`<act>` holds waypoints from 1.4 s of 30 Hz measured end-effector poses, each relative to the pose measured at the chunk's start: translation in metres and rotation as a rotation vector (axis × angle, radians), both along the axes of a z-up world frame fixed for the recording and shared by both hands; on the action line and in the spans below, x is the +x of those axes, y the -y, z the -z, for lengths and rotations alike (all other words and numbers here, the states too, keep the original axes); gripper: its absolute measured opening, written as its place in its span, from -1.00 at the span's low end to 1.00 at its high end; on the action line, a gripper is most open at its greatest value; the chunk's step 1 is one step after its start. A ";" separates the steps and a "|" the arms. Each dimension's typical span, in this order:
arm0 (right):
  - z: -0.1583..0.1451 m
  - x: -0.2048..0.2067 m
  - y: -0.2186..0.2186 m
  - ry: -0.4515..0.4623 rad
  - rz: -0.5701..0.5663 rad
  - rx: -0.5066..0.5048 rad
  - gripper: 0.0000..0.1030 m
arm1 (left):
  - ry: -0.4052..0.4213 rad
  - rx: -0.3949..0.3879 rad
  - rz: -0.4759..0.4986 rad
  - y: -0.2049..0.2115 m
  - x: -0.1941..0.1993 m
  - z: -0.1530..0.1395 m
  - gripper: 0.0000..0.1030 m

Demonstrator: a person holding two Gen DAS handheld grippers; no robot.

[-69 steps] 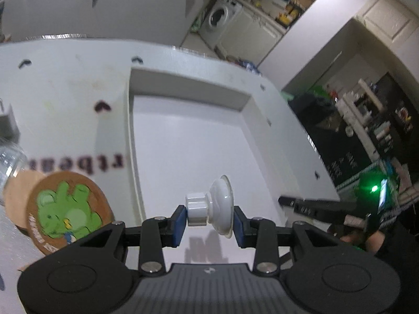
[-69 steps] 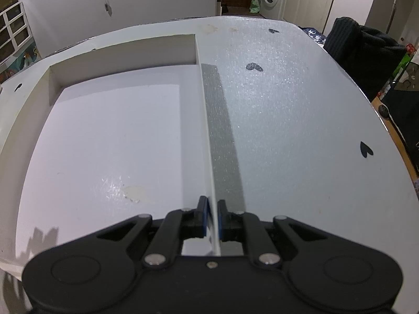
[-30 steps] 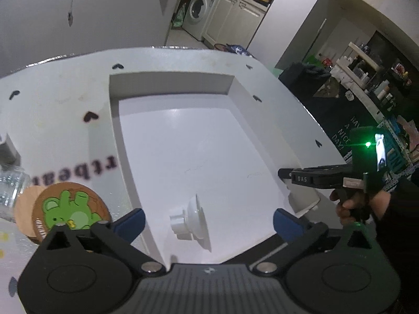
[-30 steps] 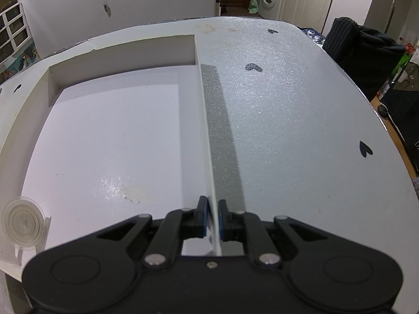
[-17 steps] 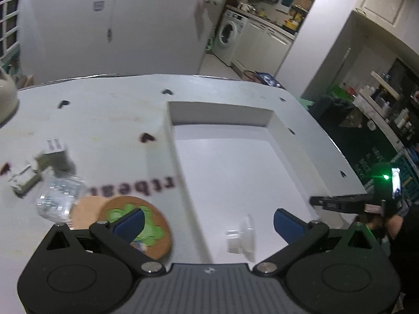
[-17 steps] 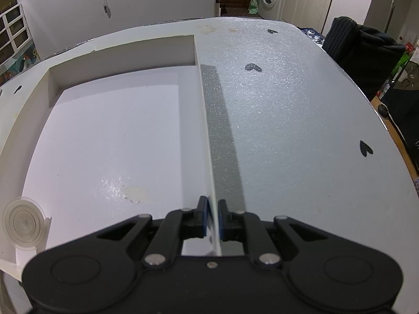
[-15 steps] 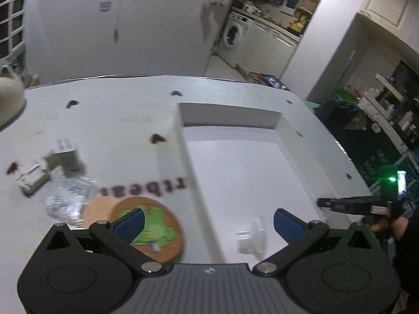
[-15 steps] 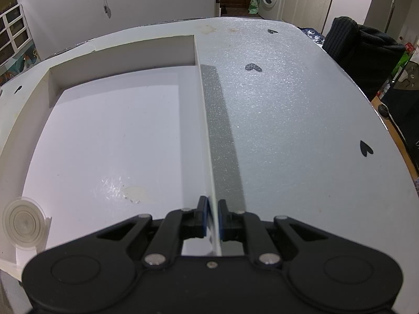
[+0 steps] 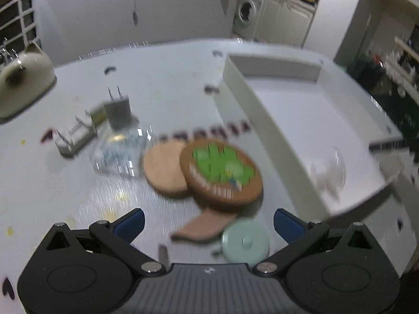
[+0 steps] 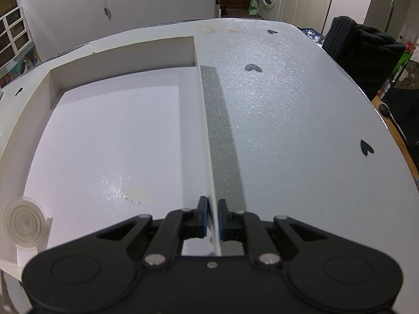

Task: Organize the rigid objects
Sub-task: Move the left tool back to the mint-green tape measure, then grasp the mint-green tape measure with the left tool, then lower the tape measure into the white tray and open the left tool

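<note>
White tray (image 10: 110, 141) on the speckled desk (image 10: 288, 136), right wall pinched between the pressed-in jaws of the right gripper (image 10: 212, 218), pads on either side of the thin wall. Clear suction cup (image 10: 25, 223) lying inside the tray, at its near left corner, tipped on its side with its round face toward the right camera.

Left gripper (image 9: 208, 222) over the desk to the left of the tray, jaws spread wide, nothing between the blue pads. Below it, a pile of round things: brown coaster with a green figure (image 9: 221, 171) overlapping a plain cork coaster (image 9: 163, 172), another cork piece (image 9: 203, 226) partly under the printed one, and a pale green disc (image 9: 246, 242) just beside that piece, close to the right pad. Further left, a clear plastic item (image 9: 120, 151), blurred, possibly a crumpled bottle or bag. Grey plug adapter (image 9: 117, 110) standing prongs up just behind it, small white clip-like part (image 9: 74, 137) next to that. Cream rounded dish (image 9: 22, 83) near the far left edge of the desk. Suction cup (image 9: 328, 172) also faintly visible in the left view, smeared by motion, near the tray's open front edge.
</note>
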State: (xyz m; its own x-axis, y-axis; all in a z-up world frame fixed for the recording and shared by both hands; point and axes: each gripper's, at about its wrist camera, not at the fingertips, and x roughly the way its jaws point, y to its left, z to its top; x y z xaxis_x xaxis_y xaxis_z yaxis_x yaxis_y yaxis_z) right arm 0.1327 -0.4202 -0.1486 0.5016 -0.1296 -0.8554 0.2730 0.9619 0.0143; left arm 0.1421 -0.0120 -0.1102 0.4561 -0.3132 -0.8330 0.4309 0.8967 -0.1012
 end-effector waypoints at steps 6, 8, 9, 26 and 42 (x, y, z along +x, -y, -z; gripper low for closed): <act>0.000 0.000 0.000 0.001 0.001 -0.001 -0.83 | -0.065 0.007 0.052 0.006 -0.016 0.016 0.83; 0.000 0.000 0.000 0.002 0.001 -0.001 -0.83 | -0.079 0.007 0.076 0.012 -0.019 0.018 0.69; 0.000 0.000 0.000 0.002 0.000 -0.001 -0.83 | -0.086 0.007 0.088 0.014 -0.021 0.019 0.61; -0.001 0.000 0.000 0.008 0.004 0.002 -0.82 | -0.021 0.059 0.126 0.028 -0.022 0.025 0.00; -0.001 -0.002 0.000 0.008 0.001 0.001 -0.82 | 0.030 -0.043 0.150 0.023 -0.027 -0.016 0.00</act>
State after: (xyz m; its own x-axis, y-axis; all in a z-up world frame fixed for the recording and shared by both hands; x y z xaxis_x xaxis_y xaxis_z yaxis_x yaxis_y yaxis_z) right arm 0.1311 -0.4198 -0.1477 0.5081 -0.1296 -0.8515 0.2739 0.9616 0.0171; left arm 0.1148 -0.0348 -0.0939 0.4258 -0.4150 -0.8040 0.5630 0.8171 -0.1236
